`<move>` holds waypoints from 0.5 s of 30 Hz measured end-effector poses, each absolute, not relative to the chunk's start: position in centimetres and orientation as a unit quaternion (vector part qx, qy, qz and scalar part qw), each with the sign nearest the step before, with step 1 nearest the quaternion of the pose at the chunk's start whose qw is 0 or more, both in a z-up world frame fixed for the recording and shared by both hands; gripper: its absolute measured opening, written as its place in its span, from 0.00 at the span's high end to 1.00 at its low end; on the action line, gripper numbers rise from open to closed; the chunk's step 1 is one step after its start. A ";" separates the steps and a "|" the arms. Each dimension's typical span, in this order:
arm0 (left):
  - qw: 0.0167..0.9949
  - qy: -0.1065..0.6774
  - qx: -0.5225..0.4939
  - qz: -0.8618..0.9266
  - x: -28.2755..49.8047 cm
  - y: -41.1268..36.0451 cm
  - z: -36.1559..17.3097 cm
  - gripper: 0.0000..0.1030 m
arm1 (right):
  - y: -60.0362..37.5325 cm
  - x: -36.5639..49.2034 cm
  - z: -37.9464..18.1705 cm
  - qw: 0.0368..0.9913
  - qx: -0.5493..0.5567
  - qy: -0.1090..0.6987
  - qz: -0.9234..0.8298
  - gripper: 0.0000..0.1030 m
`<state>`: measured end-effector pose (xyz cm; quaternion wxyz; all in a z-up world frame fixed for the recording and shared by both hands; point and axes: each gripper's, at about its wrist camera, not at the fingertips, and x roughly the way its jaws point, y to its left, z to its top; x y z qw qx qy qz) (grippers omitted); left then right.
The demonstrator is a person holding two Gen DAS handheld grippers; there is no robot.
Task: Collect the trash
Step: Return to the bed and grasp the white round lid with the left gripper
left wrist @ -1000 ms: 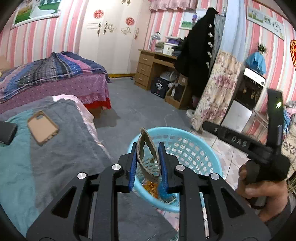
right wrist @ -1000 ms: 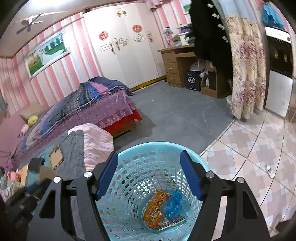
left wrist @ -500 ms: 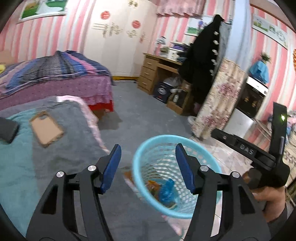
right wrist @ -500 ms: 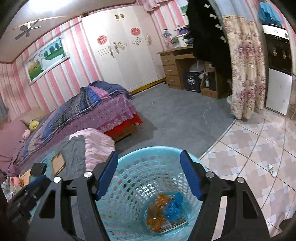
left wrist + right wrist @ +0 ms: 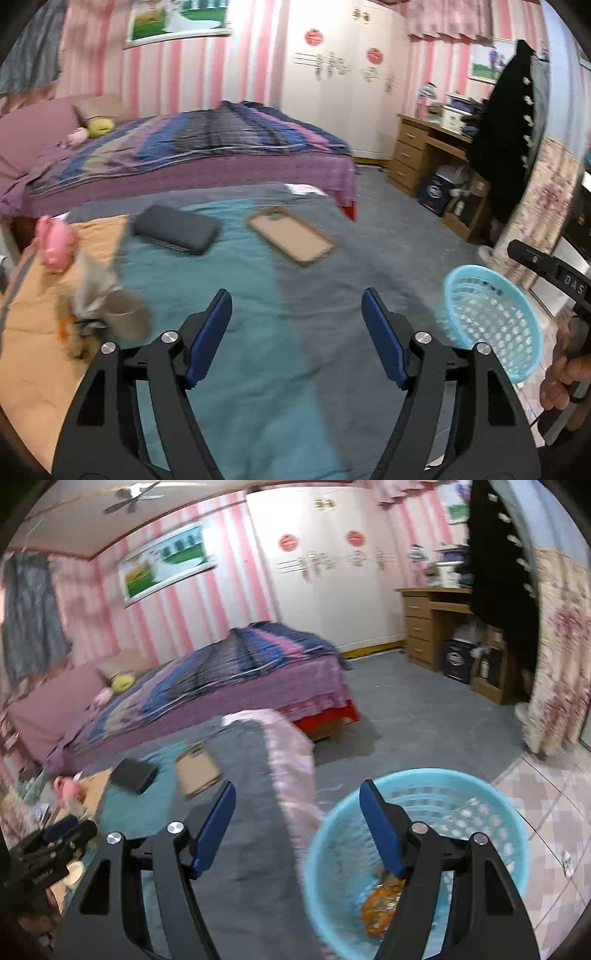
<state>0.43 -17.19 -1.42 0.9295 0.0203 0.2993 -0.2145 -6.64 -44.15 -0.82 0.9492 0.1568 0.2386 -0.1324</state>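
The left claw [image 5: 297,334] hangs over a bed [image 5: 280,332] spread with a teal and grey blanket, its blue pads spreading apart with nothing between them. On the blanket in the middle of the left wrist view lie a dark case [image 5: 176,229] and, just right of it, a tan phone case [image 5: 291,236], the two apart from each other. At the left edge of that view a pink toy [image 5: 55,243] sits on an orange cloth, and below it is a blurred heap of trash [image 5: 107,310]: crumpled grey paper, a brown cup-like shape, something orange beneath. The heap lies left of the claw, not touching it.

The blue basket [image 5: 491,325] shows at the lower right of the left view, off the bed's edge, near the hand [image 5: 561,373] that carries the right claw.

The right claw [image 5: 297,829] stands wide open and empty. In its view the basket fills the lower right, behind the claw's right pad, with an orange wrapper [image 5: 380,904] at the bottom. The bed's pink-frilled corner sits between basket and phone case.

Behind, a second bed [image 5: 229,679] with a striped purple cover, white wardrobe [image 5: 325,572], wooden desk [image 5: 432,624], a dark coat [image 5: 498,572] and a floral curtain [image 5: 561,657] at the right.
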 end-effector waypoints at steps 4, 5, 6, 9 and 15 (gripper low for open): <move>0.935 0.302 0.023 -0.184 1.0 -13.3 -1.7 0.27 | -40.0 -4.9 -0.5 0.954 0.141 0.243 -0.105 0.33; 0.937 0.302 0.023 -0.174 1.1 -12.2 -1.8 0.26 | -39.2 -4.6 -0.5 0.955 0.139 0.243 -0.100 0.33; 0.939 0.301 0.021 -0.166 1.3 -11.1 -1.9 0.26 | -38.0 -4.2 -0.4 0.956 0.133 0.244 -0.093 0.33; 0.940 0.304 0.012 -0.154 1.8 -8.5 -2.0 0.25 | -35.2 -3.4 -0.1 0.959 0.118 0.243 -0.081 0.33; 0.946 0.295 0.012 -0.131 2.0 -4.0 -1.7 0.22 | -30.7 -1.7 -0.4 0.959 0.103 0.259 -0.052 0.32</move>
